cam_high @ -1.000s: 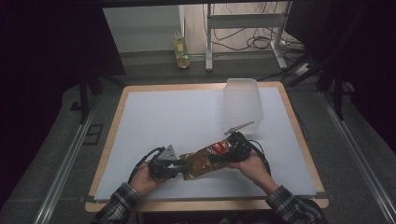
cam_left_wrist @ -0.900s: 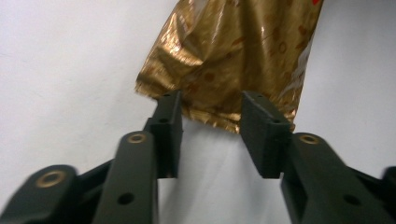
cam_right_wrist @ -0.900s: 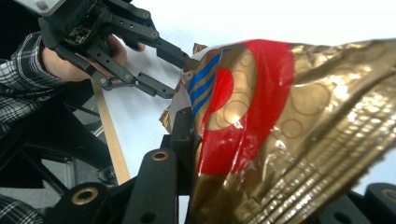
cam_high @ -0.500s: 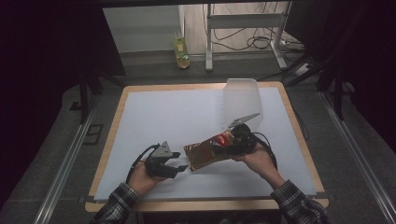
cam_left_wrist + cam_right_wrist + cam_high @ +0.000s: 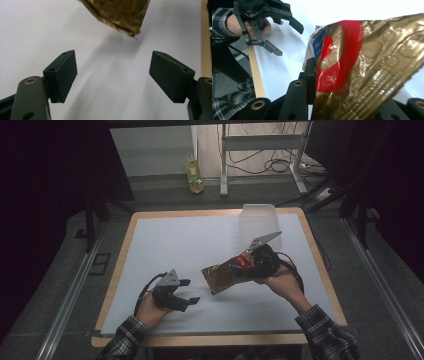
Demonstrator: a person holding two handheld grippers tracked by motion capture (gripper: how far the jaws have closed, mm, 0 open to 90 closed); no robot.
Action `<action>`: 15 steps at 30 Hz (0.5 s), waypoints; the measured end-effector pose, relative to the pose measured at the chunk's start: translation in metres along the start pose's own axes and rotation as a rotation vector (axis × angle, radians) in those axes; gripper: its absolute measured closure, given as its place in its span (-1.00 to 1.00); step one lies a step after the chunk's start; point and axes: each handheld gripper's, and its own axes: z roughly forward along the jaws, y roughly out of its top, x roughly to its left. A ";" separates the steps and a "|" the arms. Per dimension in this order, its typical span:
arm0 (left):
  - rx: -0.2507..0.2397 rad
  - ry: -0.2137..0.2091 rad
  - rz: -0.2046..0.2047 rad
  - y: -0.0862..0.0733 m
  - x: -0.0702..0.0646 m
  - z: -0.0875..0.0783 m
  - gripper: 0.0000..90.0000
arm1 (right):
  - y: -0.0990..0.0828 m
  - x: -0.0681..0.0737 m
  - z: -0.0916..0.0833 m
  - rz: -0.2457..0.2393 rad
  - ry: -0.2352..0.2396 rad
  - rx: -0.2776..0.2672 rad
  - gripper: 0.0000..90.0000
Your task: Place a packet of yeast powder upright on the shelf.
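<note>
Snack bag (image 5: 227, 276) lifted off the desk (image 5: 200, 245)
Right tongs (image 5: 252, 265) clamp it; left tongs (image 5: 187, 292), just opening, stand wide and empty.

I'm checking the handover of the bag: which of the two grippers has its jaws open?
The left gripper, low at the near left of the table: its jaws stand apart with nothing between them. The right gripper is clamped on the gold snack bag, held off the table.

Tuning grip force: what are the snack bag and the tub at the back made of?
Snack bag: looks like thin metallised foil film, glossy gold with red print, creased and glinting. Tub: seems translucent plastic, milky and matte; table surface shows faintly through.
</note>
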 end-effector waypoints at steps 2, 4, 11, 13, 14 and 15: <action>0.008 -0.002 0.007 -0.001 0.000 0.001 -0.54 | 0.004 -0.001 -0.004 -0.023 -0.009 0.010 0.56; 0.014 0.002 0.018 -0.001 -0.001 0.002 -0.55 | 0.005 -0.002 -0.005 -0.033 -0.010 0.015 0.56; 0.008 0.008 0.022 -0.001 -0.001 0.001 -0.58 | 0.009 -0.006 -0.009 -0.087 -0.029 0.051 0.56; 0.009 0.011 0.027 -0.001 -0.001 0.002 -0.58 | 0.011 -0.007 -0.012 -0.098 -0.039 0.048 0.56; 0.009 0.011 0.027 -0.001 -0.001 0.002 -0.58 | 0.011 -0.007 -0.012 -0.098 -0.039 0.048 0.56; 0.012 0.015 0.033 -0.001 -0.001 0.002 -0.59 | 0.014 -0.009 -0.016 -0.114 -0.054 0.047 0.56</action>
